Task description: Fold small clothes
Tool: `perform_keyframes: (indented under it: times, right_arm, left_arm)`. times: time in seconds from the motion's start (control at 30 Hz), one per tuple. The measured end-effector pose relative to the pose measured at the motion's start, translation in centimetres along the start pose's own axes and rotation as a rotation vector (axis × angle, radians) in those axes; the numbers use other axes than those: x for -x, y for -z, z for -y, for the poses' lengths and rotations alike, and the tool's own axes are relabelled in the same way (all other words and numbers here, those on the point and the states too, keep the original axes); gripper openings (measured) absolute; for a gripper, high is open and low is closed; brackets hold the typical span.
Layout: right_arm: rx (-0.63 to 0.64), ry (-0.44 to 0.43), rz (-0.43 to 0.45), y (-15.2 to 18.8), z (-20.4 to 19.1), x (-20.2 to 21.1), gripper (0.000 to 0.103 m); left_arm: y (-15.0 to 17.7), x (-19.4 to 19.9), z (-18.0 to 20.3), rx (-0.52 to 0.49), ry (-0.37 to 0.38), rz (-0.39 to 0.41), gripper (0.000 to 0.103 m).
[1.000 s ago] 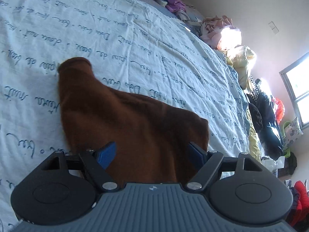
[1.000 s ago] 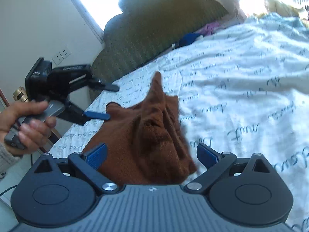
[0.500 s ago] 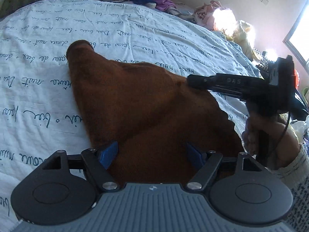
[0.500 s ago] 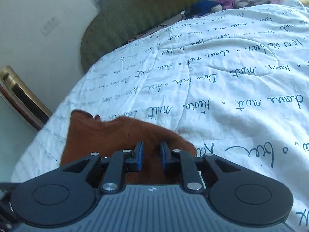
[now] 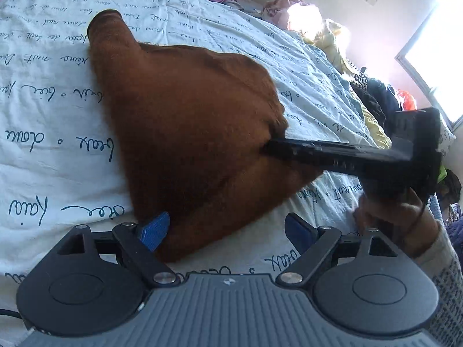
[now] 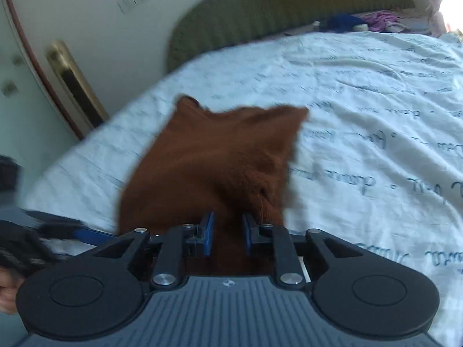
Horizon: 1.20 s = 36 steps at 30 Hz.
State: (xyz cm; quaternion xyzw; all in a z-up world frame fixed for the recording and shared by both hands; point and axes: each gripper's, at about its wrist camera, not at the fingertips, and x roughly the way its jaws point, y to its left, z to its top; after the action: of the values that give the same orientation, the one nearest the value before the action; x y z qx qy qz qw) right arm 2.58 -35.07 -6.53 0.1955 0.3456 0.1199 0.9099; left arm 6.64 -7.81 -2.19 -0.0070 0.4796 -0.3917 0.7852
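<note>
A small brown knit garment (image 5: 188,133) lies on the white bedsheet with blue script (image 5: 43,144); one sleeve points to the far left. My left gripper (image 5: 225,231) is open, its jaws wide apart at the garment's near corner, holding nothing. My right gripper (image 6: 227,231) is shut on the garment's (image 6: 214,167) edge and lifts that side off the sheet (image 6: 376,144). The right gripper also shows in the left wrist view (image 5: 275,147), reaching in from the right and pinching the cloth.
A green headboard (image 6: 289,3) stands at the far end of the bed. Piles of clothes (image 5: 327,34) lie along the bed's far right side, near a window (image 5: 434,66). A door (image 6: 34,92) is at the left of the bed.
My right gripper closed on the garment's edge and is pulling it up and across. My left gripper stayed open and drew back toward the near corner.
</note>
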Motion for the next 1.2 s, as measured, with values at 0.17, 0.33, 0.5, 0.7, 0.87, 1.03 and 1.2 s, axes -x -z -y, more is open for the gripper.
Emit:
perform_keyframes:
  times: [0.17,0.33,0.5,0.7,0.87,1.03,1.2]
  right_arm:
    - [-0.146,-0.091,0.089,-2.6,3.0,3.0,0.044]
    - [-0.258,-0.243,0.029,-4.7,8.0,0.7,0.103]
    - [-0.259,-0.384,-0.078,-5.3,9.9,-3.1,0.103]
    - [-0.185,-0.502,-0.16,-5.9,8.3,-5.1,0.102]
    - [-0.295,-0.335,-0.064,-7.0,9.7,-4.4,0.103]
    - [-0.22,-0.141,0.034,-8.3,8.8,-3.1,0.065]
    - [-0.096,-0.142,0.075,-9.7,4.1,-1.8,0.039]
  left_arm:
    - [-2.8,3.8,-5.0,0.197,0.066,0.108,0.103]
    - [-6.2,1.2,-13.6,0.545,0.249,0.097,0.102]
    - [-6.3,-2.9,-16.1,0.738,0.456,0.048,0.102]
    - [-7.6,-4.4,-14.5,0.692,0.441,0.003,0.103]
    - [-11.1,-3.1,-14.2,0.52,0.192,0.065,0.103]
    - [-15.7,-4.3,-13.9,0.353,-0.012,0.065,0.102]
    - [-18.5,-6.6,-12.7,0.14,-0.247,0.002,0.067]
